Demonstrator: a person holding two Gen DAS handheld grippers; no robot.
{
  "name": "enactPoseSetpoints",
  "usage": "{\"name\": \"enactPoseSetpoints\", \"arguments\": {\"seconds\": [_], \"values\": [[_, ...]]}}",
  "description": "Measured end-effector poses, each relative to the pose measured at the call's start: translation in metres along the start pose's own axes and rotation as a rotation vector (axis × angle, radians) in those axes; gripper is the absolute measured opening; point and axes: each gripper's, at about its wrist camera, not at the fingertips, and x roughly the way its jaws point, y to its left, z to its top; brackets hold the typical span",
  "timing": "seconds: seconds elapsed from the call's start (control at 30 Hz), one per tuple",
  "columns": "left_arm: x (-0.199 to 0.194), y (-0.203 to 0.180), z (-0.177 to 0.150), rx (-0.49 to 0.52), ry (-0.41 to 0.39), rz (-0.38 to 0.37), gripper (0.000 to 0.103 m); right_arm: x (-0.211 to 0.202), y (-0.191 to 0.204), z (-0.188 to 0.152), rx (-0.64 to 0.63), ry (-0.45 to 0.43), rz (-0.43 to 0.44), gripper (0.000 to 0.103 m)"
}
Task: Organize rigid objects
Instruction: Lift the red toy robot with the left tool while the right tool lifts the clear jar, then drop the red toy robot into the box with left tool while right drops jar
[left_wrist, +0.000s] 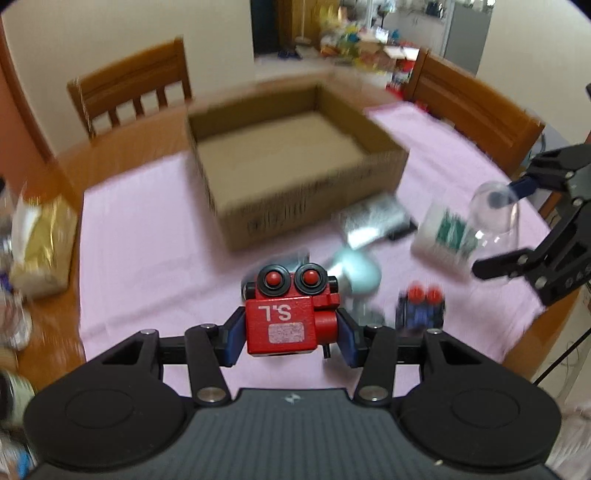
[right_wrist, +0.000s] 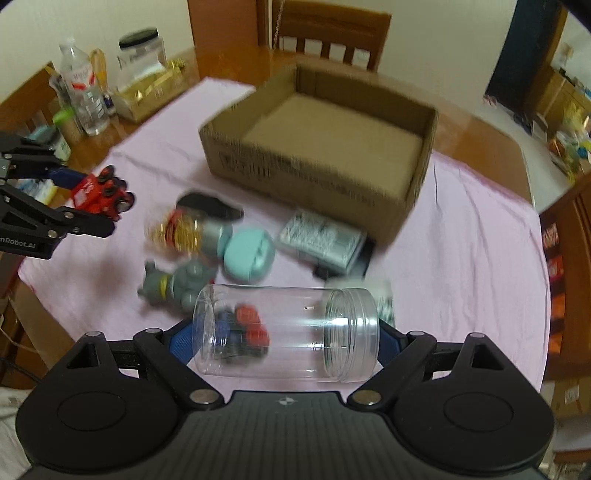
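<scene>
I am gripping the red toy robot (left_wrist: 282, 319) in my left tool (left_wrist: 290, 338) and the clear plastic jar (right_wrist: 286, 332) crosswise in my right tool (right_wrist: 286, 341), both above the table (left_wrist: 122, 229). Next, I judge, both need carrying over the empty cardboard box (left_wrist: 295, 206) and releasing.

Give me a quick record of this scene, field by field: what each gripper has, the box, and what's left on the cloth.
left gripper: shut on red toy robot
right gripper: shut on clear plastic jar, held sideways
cardboard box: open, empty
pink cloth: teal case, grey figure, blue toy robot remain
</scene>
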Motion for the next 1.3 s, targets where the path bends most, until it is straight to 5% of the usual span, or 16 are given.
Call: {"name": "enactPoseSetpoints", "arguments": {"seconds": [0.47,0.9,1.03,1.3], "values": [[0.045,0.030,0.108,-0.029,-0.118,0.038,0.049,-0.001,-0.030,0.081,-0.053,-0.167,-0.050,0.093],[0.134,0.058,0.162,-0.136,-0.085,0.088,0.049,0.022,-0.056,0.113,-0.007,-0.181,-0.064,0.093],[0.144,0.060,0.168,-0.140,-0.117,0.157,0.093,0.024,-0.059,0.114,0.000,-0.180,-0.076,0.093],[0.120,0.064,0.151,-0.167,-0.152,0.145,0.100,0.033,-0.070,0.117,0.015,-0.166,-0.076,0.093]]}}
